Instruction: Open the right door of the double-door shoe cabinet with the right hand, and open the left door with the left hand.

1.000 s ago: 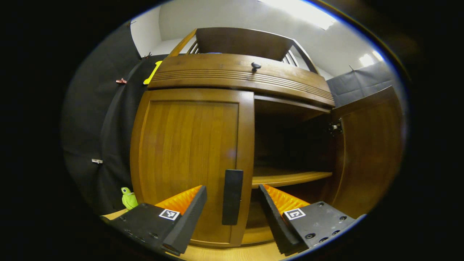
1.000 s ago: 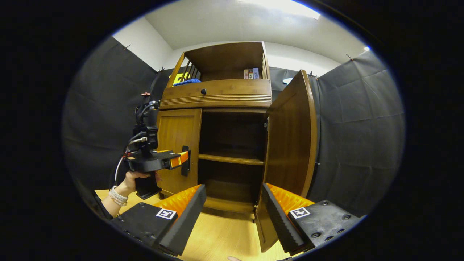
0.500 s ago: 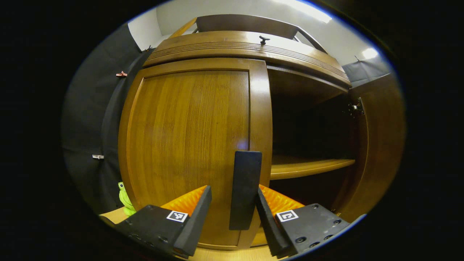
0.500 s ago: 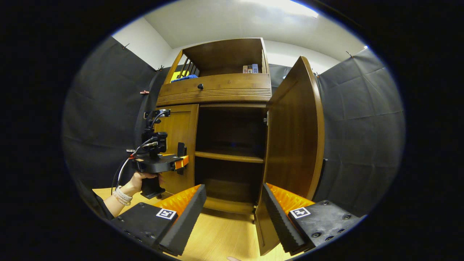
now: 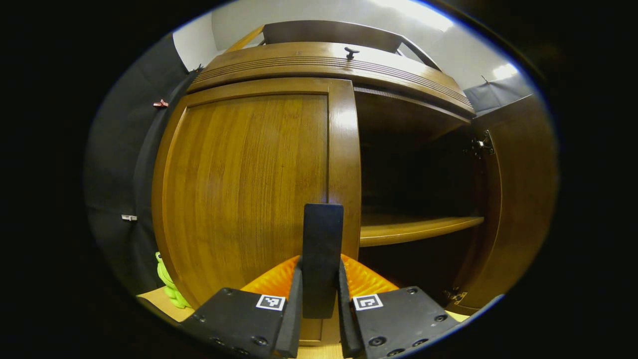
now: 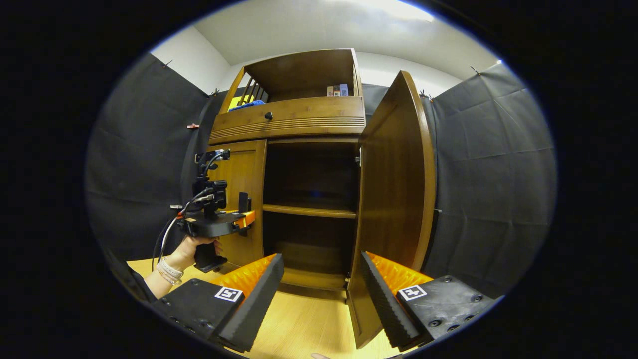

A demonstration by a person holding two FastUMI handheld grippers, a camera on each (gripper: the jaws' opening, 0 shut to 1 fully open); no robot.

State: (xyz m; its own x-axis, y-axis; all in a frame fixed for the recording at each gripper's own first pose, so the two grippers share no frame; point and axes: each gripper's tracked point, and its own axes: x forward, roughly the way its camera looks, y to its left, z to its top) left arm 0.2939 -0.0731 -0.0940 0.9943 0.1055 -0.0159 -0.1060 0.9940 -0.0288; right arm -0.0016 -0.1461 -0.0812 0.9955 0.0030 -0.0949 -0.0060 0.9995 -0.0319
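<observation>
We judge the task about half done. Starting at the left, the left door (image 5: pixel 249 189) of the shoe cabinet (image 6: pixel 291 117) sits flush in its frame, not yet swung. Our left tongs (image 5: pixel 319 309) have both fingers pressed against the sides of its dark upright handle (image 5: pixel 321 249), which stands at the door's inner edge; in the right gripper view we see those same tongs (image 6: pixel 244 219) and the hand (image 6: pixel 192 247) holding them at the handle (image 6: pixel 243 202). What is left, as we read it, is the pull that swings this door outward.

Further right, the interior lies bare and dark with one wooden shelf (image 6: pixel 309 210) across it. The right door (image 6: pixel 394 199) stands wide open. Our right tongs (image 6: pixel 321 294) are spread apart, gripping nothing, well back from the cabinet above the wooden floor (image 6: pixel 304 319).
</observation>
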